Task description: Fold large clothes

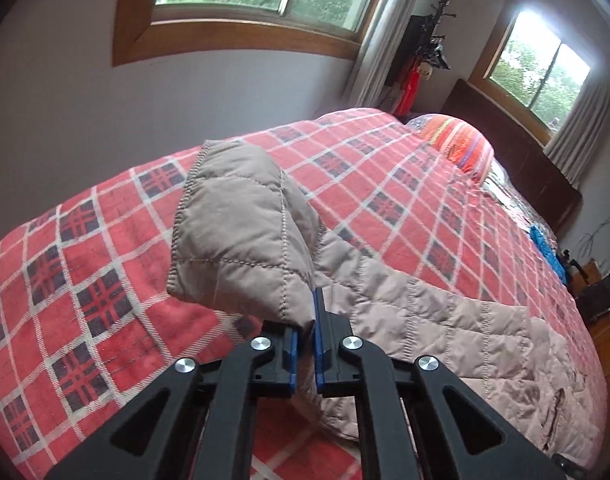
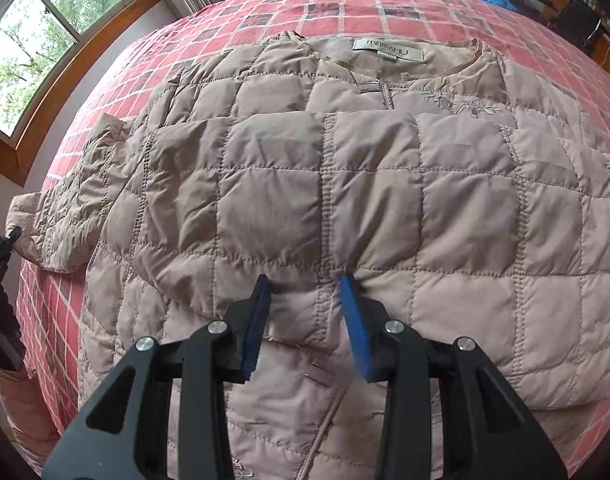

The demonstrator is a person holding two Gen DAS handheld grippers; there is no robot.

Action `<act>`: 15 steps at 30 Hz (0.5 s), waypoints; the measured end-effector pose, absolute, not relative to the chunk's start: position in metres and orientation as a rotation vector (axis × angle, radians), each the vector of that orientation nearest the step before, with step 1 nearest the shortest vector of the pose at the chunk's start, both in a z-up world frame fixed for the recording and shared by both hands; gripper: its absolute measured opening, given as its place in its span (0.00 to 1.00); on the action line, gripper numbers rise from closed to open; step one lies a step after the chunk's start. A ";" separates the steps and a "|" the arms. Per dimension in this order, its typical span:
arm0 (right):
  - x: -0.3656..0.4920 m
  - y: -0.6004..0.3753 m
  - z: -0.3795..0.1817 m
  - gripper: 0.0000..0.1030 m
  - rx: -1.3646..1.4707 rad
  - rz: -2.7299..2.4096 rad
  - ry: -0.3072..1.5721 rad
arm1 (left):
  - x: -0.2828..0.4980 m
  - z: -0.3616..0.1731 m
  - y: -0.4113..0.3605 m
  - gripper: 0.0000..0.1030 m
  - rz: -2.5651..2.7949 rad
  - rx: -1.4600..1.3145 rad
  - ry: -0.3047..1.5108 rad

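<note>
left claw clamped on jacket sleeve, lifted off bed | right claw spread apart over folded sleeve (collar label up)

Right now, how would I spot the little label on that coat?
Find the red plaid bedspread, then the beige quilted jacket spread on it. Inside its collar, at the far end, sits a pale rectangular cloth label, the only printed patch on the fabric.
</note>
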State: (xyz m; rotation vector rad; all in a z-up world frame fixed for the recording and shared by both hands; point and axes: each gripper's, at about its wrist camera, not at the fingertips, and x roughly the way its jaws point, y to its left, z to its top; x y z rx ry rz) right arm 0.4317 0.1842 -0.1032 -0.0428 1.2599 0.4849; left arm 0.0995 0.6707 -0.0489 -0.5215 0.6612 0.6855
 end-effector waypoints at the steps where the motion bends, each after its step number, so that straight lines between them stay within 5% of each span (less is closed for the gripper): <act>1: 0.432 0.185 -0.103 0.36 -0.044 0.483 1.259 | 0.102 -0.040 0.660 0.05 0.652 -0.505 0.646; 15: 0.429 0.183 -0.101 0.36 -0.047 0.499 1.252 | 0.166 -0.022 0.492 0.06 0.250 -0.316 0.681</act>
